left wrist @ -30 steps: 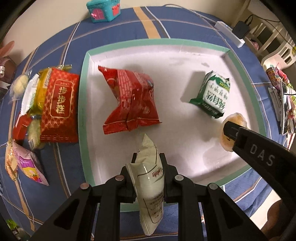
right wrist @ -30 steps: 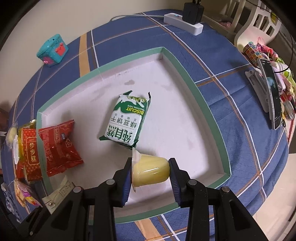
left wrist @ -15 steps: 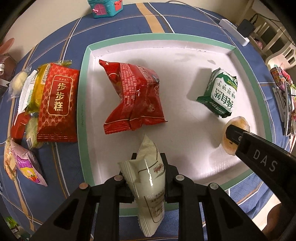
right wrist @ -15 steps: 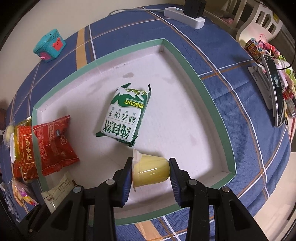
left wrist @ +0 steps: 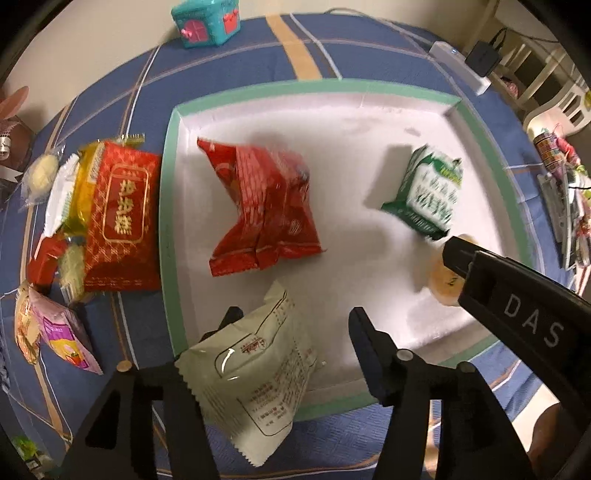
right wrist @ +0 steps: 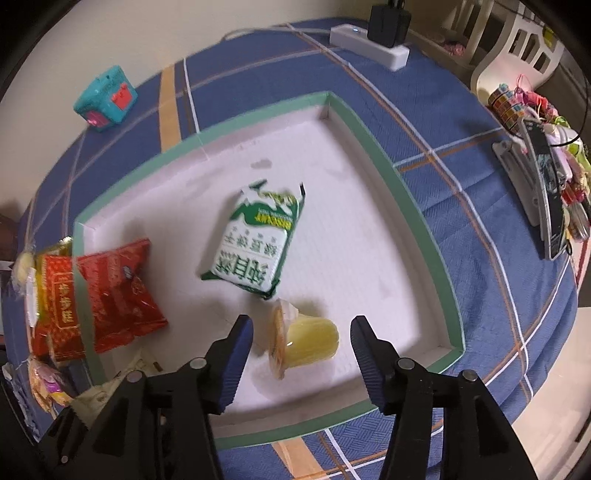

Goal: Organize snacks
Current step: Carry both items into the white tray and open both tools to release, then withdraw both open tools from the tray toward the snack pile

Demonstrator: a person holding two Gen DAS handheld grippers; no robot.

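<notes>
A white tray with a green rim [left wrist: 168, 221] [right wrist: 424, 206] lies on the blue checked cloth. In it are a red snack bag [left wrist: 262, 206] [right wrist: 118, 291] and a green biscuit pack [left wrist: 428, 195] [right wrist: 255, 247]. My left gripper [left wrist: 291, 325] is open; a pale cream packet [left wrist: 255, 380] lies loose between its fingers over the tray's near rim. My right gripper [right wrist: 301, 332] is open; a yellow jelly cup [right wrist: 306, 341] lies on its side on the tray floor between its fingers. The cup [left wrist: 443, 284] shows partly behind the right gripper in the left wrist view.
A pile of snacks with a red-and-gold packet [left wrist: 118, 218] and a pink packet [left wrist: 62, 336] lies left of the tray. A teal toy house [left wrist: 207, 22] [right wrist: 105, 98] stands at the back. A white power strip [right wrist: 369, 42] and clutter [right wrist: 546, 184] sit on the right.
Both grippers have opened. The left one let go of the cream packet, which tipped flat; the right one let go of the jelly cup, which now lies on the tray.
</notes>
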